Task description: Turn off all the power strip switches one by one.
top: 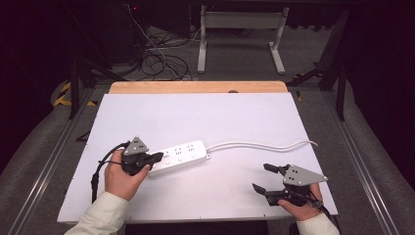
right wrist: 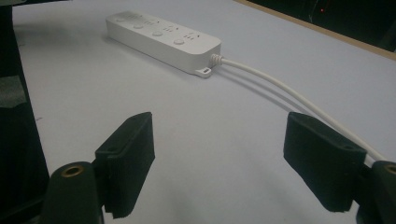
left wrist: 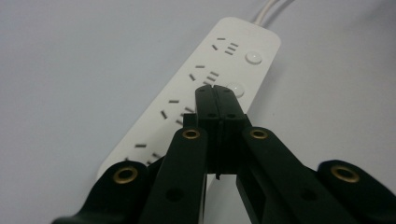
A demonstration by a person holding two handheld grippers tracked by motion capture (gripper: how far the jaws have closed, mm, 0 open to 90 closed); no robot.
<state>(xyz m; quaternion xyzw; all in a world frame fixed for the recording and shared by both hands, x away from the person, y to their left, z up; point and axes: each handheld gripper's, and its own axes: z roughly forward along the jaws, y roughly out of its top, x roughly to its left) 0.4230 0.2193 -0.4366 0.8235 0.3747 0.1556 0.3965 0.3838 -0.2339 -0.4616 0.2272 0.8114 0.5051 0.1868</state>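
- Two claws worked at a white bench (top: 205, 196), each held in one of a person's hands.
- One white power strip (top: 178, 155) lay flat left of the bench's middle, its long body running left to right in the high view.
- Its white cord (top: 259, 145) left the strip's right end and curved away toward the bench's right edge.
- Left claw (top: 157, 157) had its jaws pressed together with nothing between them; the closed tips sat over the strip's left end, beside a round white button (left wrist: 236, 88). Whether the tips touched the strip could not be told.
- Right claw (top: 264, 178) had its jaws spread wide and empty, low over bare bench near the front right, well apart from the strip.
- Handling, as a judgement: the strip looked like rigid, smooth plastic, fairly light, and likely to slide on the bench if pushed; the cord looked bendy and would drag behind it.
- Best hold, as a judgement: across the strip's narrow width, on its long side walls, clear of buttons and sockets.
- No brand, label or writing could be read on the strip; socket slots and round buttons were its visible markings.
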